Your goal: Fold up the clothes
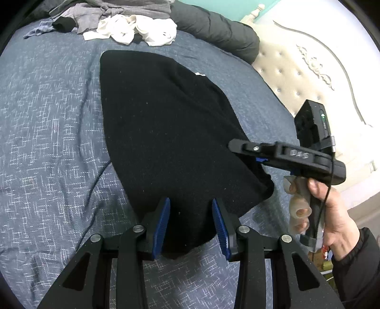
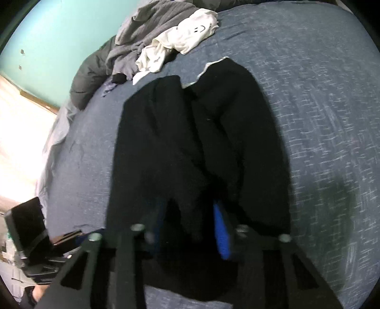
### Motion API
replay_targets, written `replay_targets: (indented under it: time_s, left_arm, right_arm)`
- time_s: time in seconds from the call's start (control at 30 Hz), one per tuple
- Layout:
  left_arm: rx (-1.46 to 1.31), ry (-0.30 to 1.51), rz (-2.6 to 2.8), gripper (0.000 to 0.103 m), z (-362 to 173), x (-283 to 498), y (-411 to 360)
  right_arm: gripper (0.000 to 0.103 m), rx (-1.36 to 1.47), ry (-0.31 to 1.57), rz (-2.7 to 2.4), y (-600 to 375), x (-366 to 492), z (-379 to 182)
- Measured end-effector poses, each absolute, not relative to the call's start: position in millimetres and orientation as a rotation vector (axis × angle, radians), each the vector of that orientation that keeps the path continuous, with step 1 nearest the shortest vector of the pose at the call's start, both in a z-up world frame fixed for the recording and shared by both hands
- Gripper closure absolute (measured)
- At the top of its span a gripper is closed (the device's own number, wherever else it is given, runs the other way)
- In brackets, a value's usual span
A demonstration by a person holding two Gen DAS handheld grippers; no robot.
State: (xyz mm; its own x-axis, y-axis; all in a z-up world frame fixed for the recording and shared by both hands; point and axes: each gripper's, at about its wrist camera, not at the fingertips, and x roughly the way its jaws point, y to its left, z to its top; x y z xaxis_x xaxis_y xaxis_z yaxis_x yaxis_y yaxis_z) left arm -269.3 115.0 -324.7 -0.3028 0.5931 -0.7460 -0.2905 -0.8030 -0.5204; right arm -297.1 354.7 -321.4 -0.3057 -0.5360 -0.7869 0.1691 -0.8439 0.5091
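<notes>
Black garment [image 1: 166, 133]: flat on the blue bedspread [image 1: 47, 118], long axis running ahead of left gripper [image 1: 191, 221], jaws apart astride its near hem. Right gripper [image 1: 244, 152] at right edge; grip unclear.

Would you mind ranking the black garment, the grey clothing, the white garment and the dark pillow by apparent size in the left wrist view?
1. black garment, though it lies nearest the camera.
2. dark pillow and grey clothing: too alike to rank, both partly cut off or hidden.
3. white garment.
</notes>
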Motion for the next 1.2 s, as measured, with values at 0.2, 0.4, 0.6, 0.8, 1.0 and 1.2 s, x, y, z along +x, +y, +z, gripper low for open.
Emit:
replay_targets:
  time_s: [0.2,0.4,0.6,0.8,1.0,1.2]
  left_arm:
    - [-1.398,-0.386,2.136,0.063,-324,-268,116]
    - [-1.391,-0.354,2.145,0.063,-316,-267,123]
    - [-1.368,-0.306,2.141,0.063,-301,-266,142]
    - [-1.412,-0.244,2.117,0.063,-309,-266,162]
    - [-1.429,-0.229,2.138,0.063,-309,-268,156]
    - [-1.43,-0.271,2.152,0.063,-310,-273,150]
  right_arm:
    - [0.09,1.422,-0.406,-2.213,355,-288,-302]
    - [0.093,1.305,-0.308,-2.262,350,-283,-254]
    - [0.094,1.311,-0.17,-2.319,359,-273,-234]
    - [0.094,1.503,-0.242,-2.313,386,-273,-304]
    - [0.093,1.48,-0.356,-2.271,398,-272,-319]
    - [0.088,1.361,-0.324,-2.383,406,-271,-281]
